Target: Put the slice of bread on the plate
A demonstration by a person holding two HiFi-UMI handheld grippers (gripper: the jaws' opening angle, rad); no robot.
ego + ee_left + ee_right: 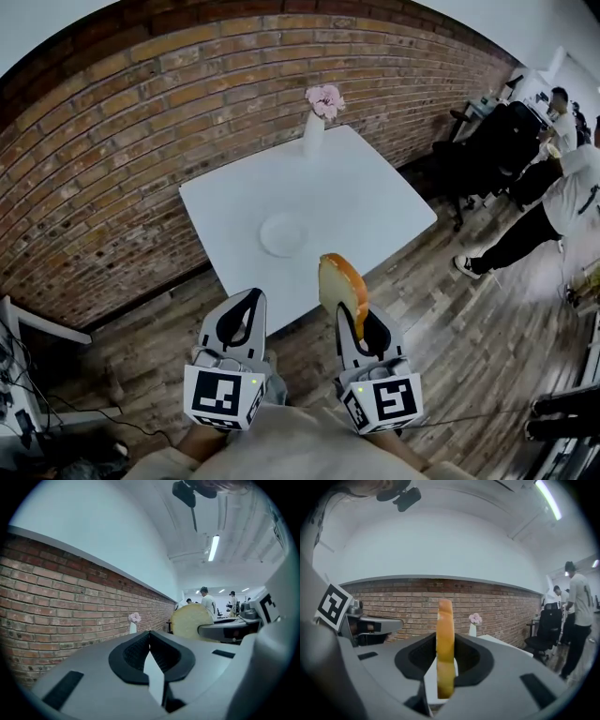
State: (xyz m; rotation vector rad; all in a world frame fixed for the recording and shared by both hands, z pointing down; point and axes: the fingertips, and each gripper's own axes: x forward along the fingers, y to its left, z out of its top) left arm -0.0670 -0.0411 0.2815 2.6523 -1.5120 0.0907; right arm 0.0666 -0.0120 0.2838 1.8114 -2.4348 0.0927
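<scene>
Golden-crusted, the slice of bread [342, 284] stands on edge, pinched between the jaws of my right gripper [361, 323]. Its long axis is upright, and I judge it just short of the bench's [375, 202] near edge. The plate [284, 234] lies ahead and slightly left, near the bench's middle. My left gripper [246, 314] rides alongside, jaws together and empty.

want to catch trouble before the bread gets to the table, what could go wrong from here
The round tan bread slice stands on edge in the right tool, much of it sticking out past the jaws; it may tip or tear.
Released upright, it could roll off the small white round plate onto the white square table.
The white vase with pink flowers stands beyond the plate; overreaching might knock it.
</scene>
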